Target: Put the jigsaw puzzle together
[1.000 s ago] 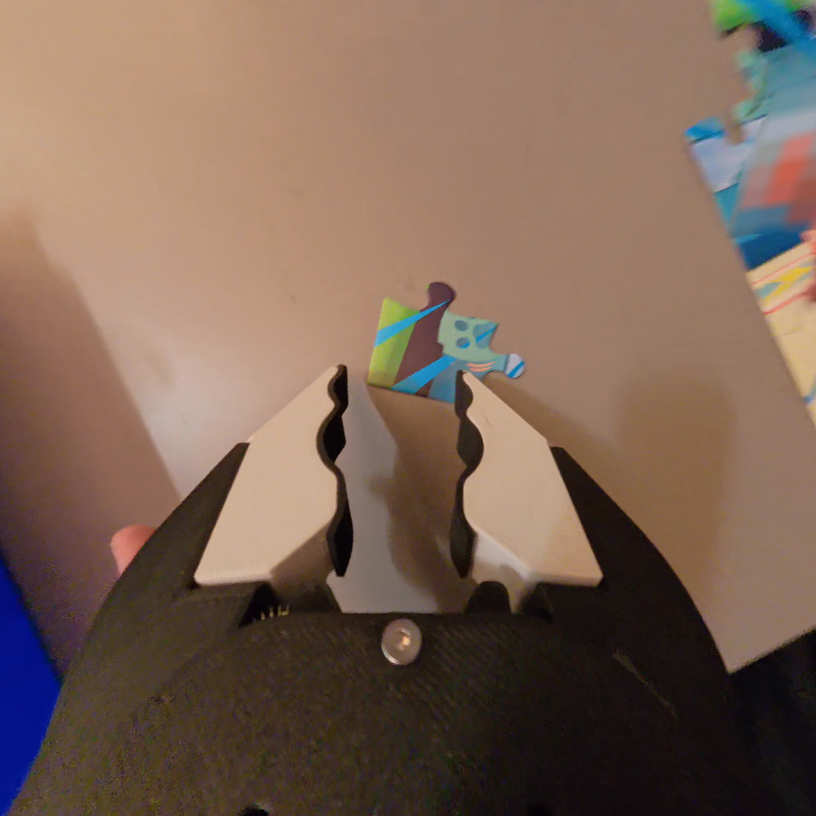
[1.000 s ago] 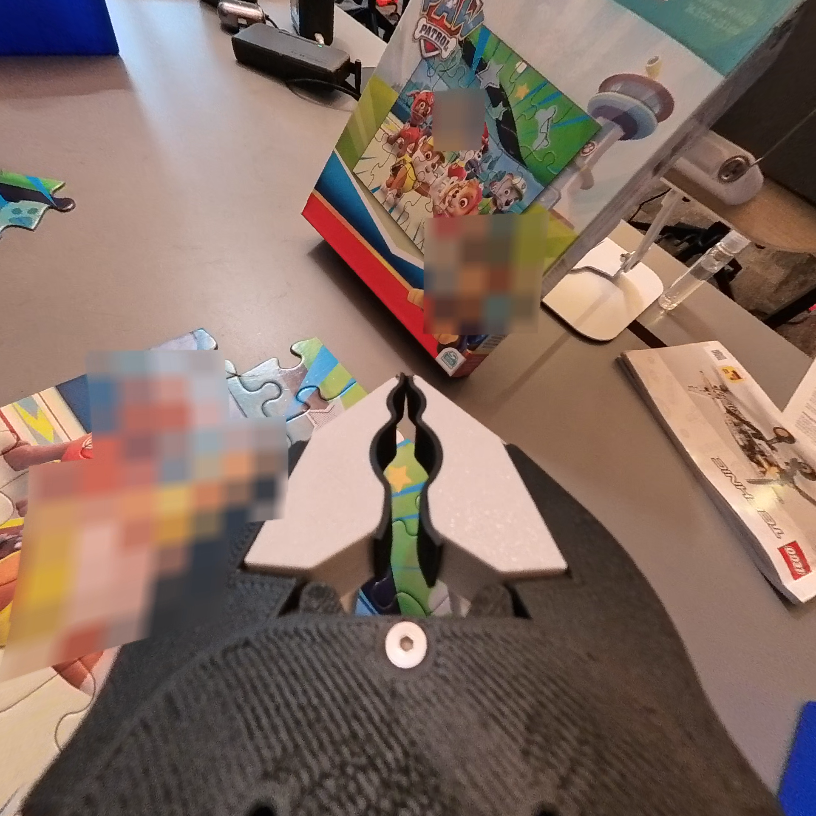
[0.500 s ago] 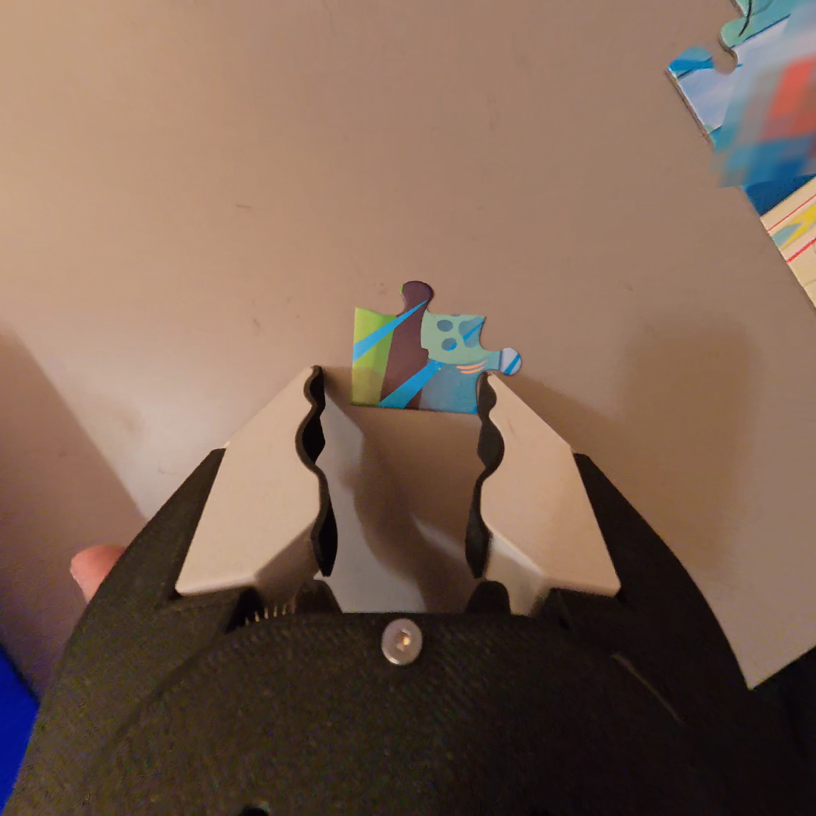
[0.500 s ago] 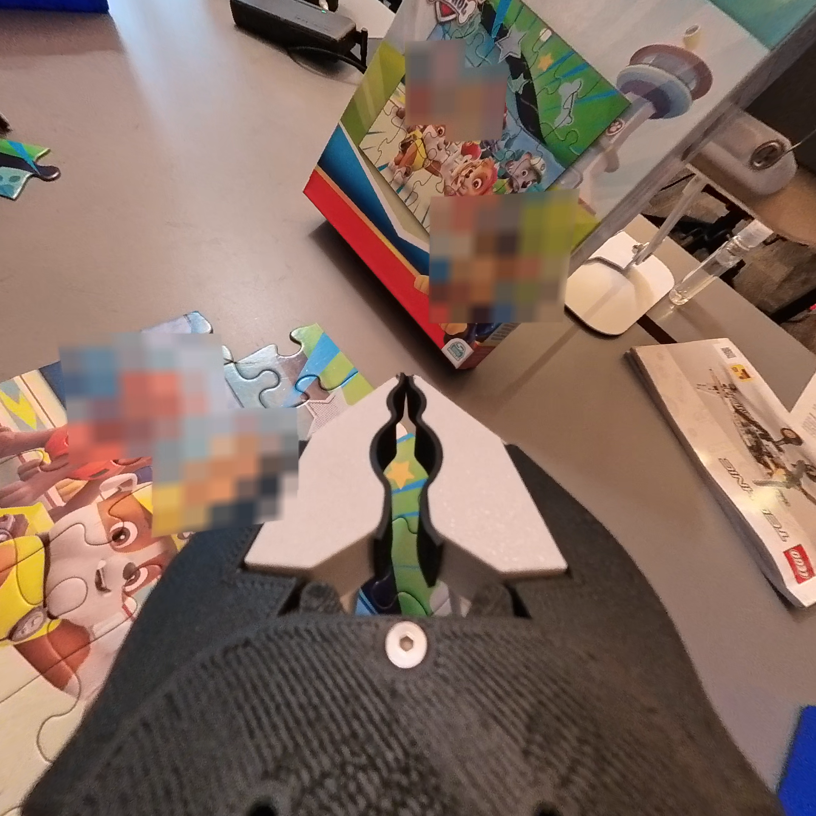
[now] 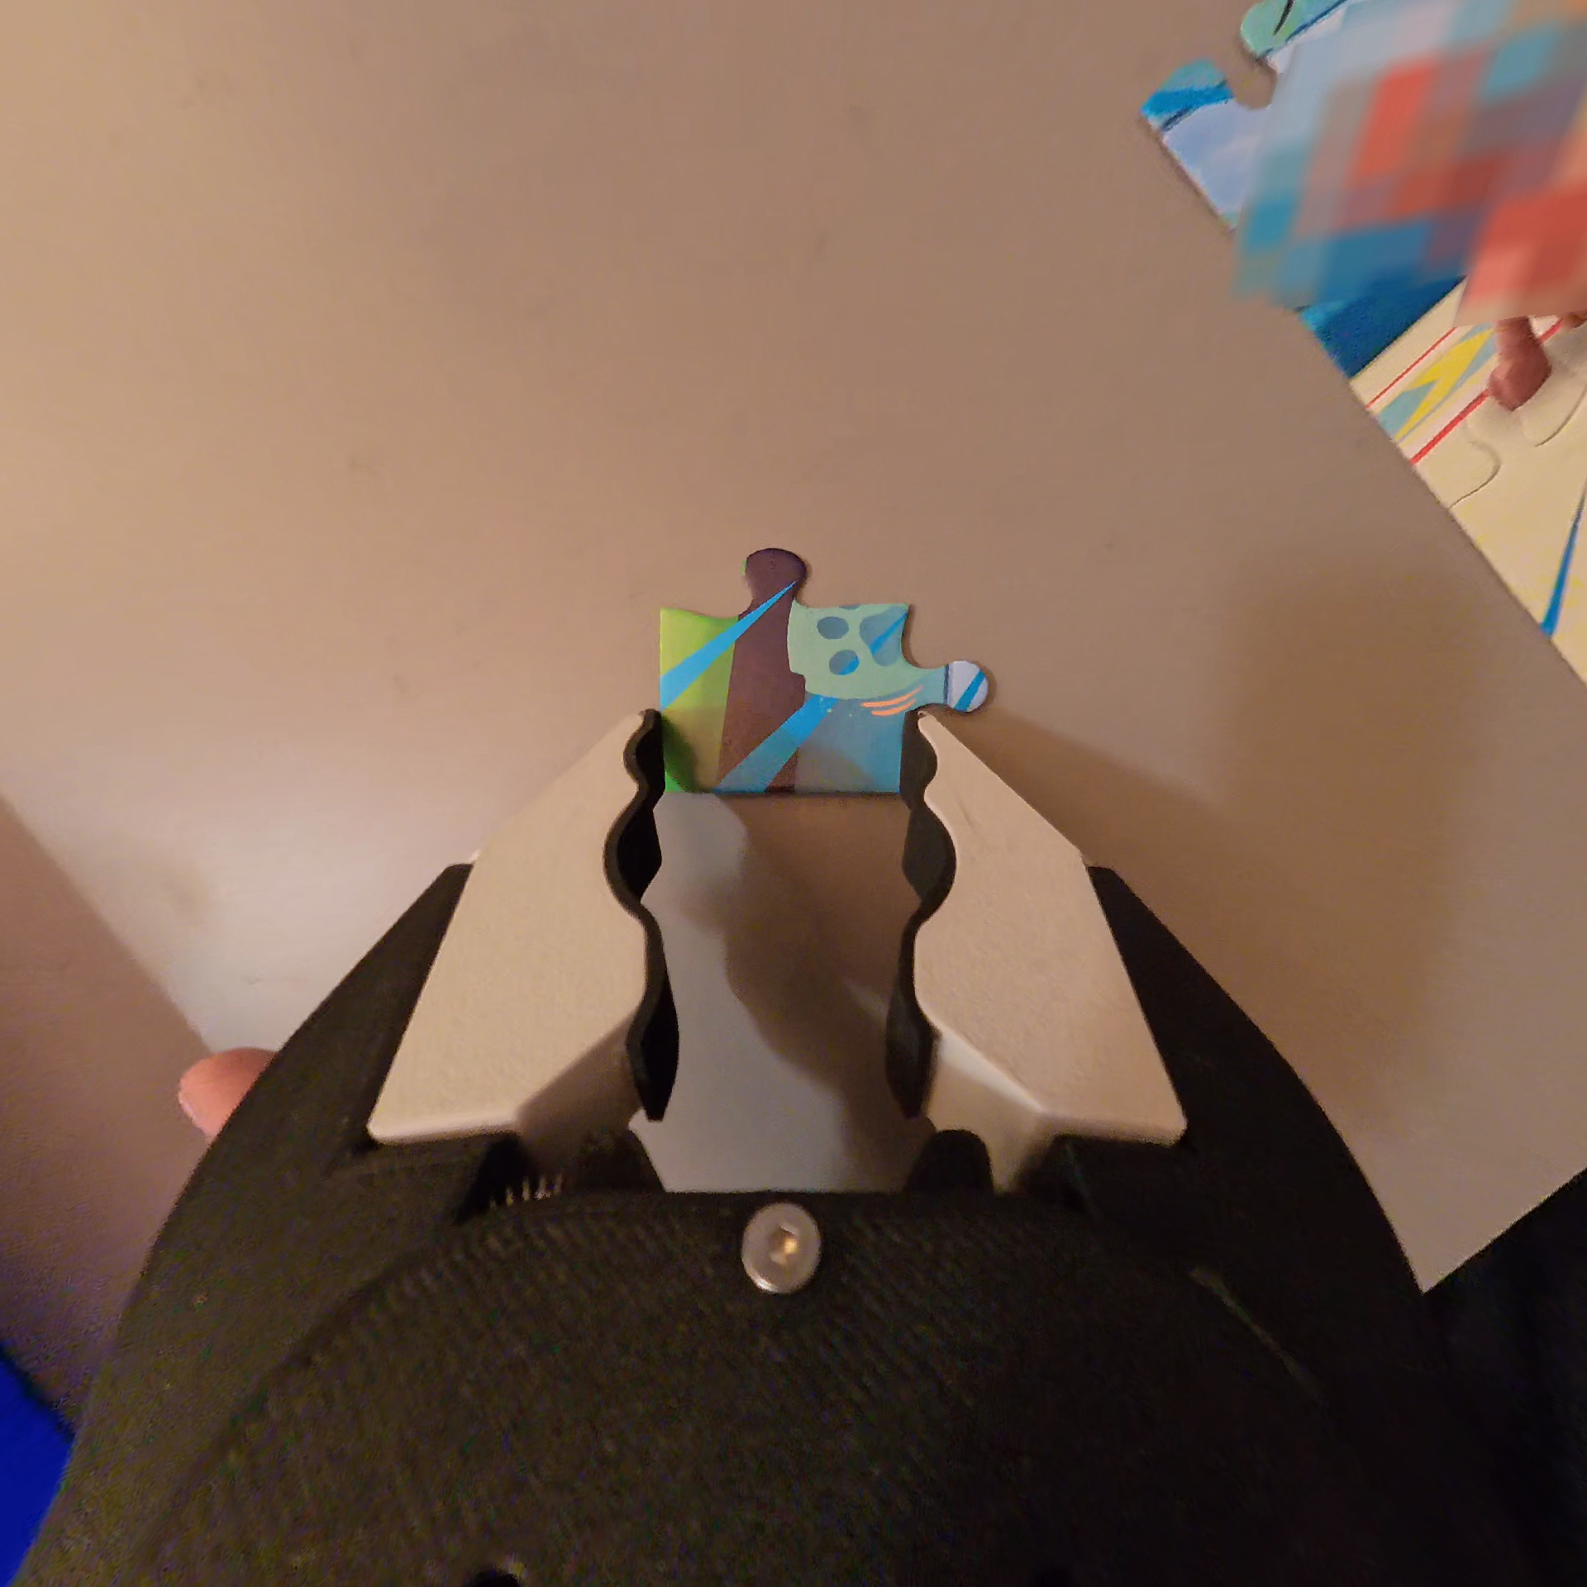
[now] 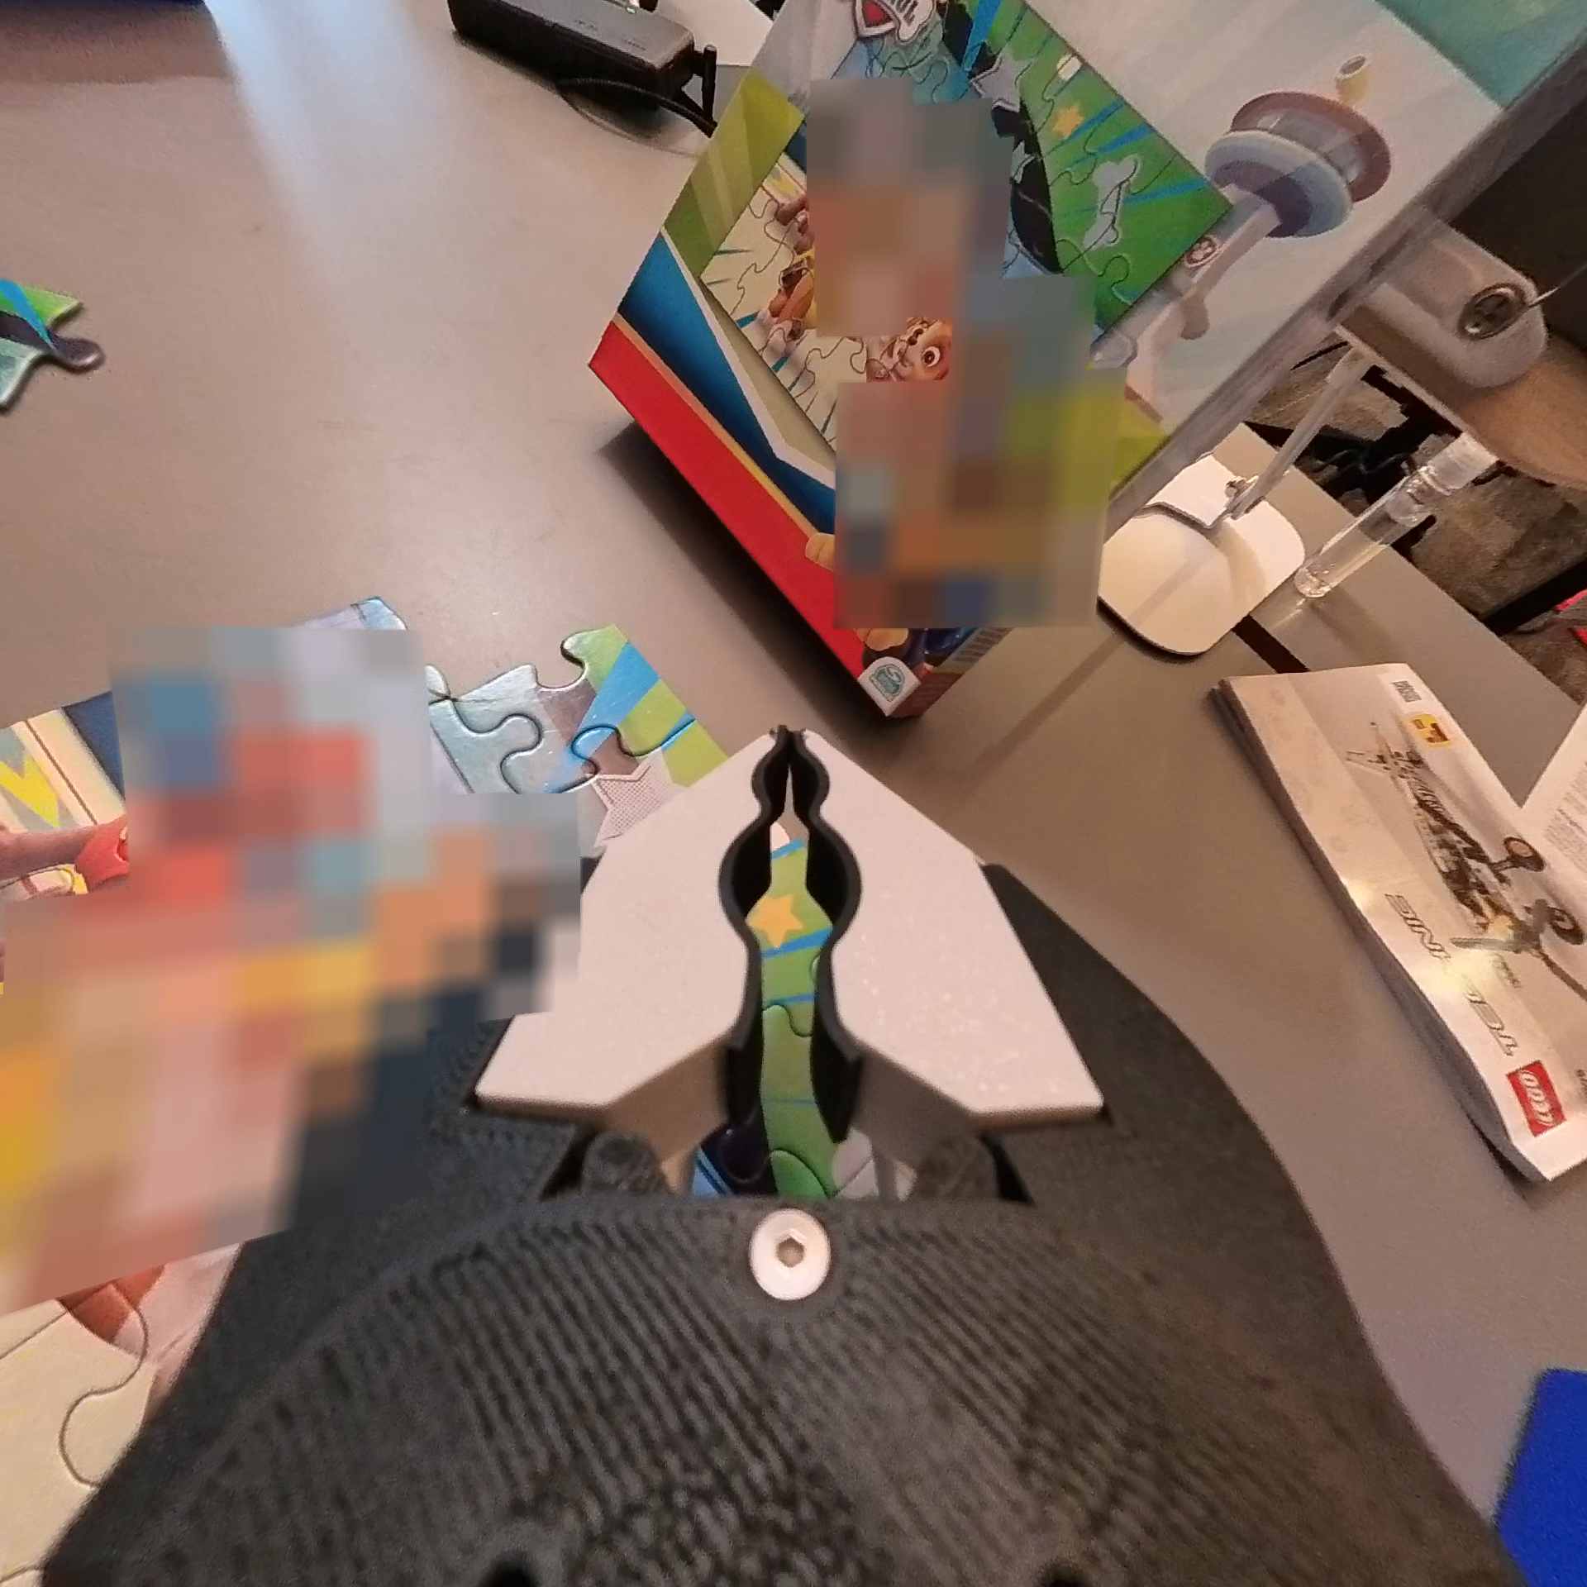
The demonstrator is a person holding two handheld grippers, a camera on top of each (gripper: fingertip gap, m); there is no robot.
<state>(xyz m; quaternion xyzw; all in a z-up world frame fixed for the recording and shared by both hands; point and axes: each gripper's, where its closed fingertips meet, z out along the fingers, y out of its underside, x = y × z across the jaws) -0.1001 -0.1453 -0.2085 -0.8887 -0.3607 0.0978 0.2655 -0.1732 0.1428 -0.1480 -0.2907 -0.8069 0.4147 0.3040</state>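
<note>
In the left wrist view a loose puzzle piece (image 5: 799, 678), green, brown and blue with two knobs, lies flat on the tan table (image 5: 429, 343). My left gripper (image 5: 783, 721) straddles its near half. Both pads rest against the piece's side edges, so it is shut on the piece. My right gripper (image 6: 786, 738) is shut with its fingertips together and nothing between them. It hovers over the edge of the assembled puzzle (image 6: 550, 730), whose green pieces show through the gap behind the tips.
The assembled puzzle also shows at the upper right of the left wrist view (image 5: 1219, 146). A puzzle box (image 6: 730, 412) stands ahead of the right gripper, with a booklet (image 6: 1417, 902) and a white lamp base (image 6: 1202, 558) to its right. Another loose piece (image 6: 34, 343) lies far left. About 30 cm separates my left fingertips from my right. Between my right fingertips and the assembled puzzle (image 6: 550, 730) there is roughly 9 cm.
My left jaws opened wider, moved forward around the loose piece, then narrowed onto its sides. My right gripper stayed shut and shifted slightly over the puzzle.
</note>
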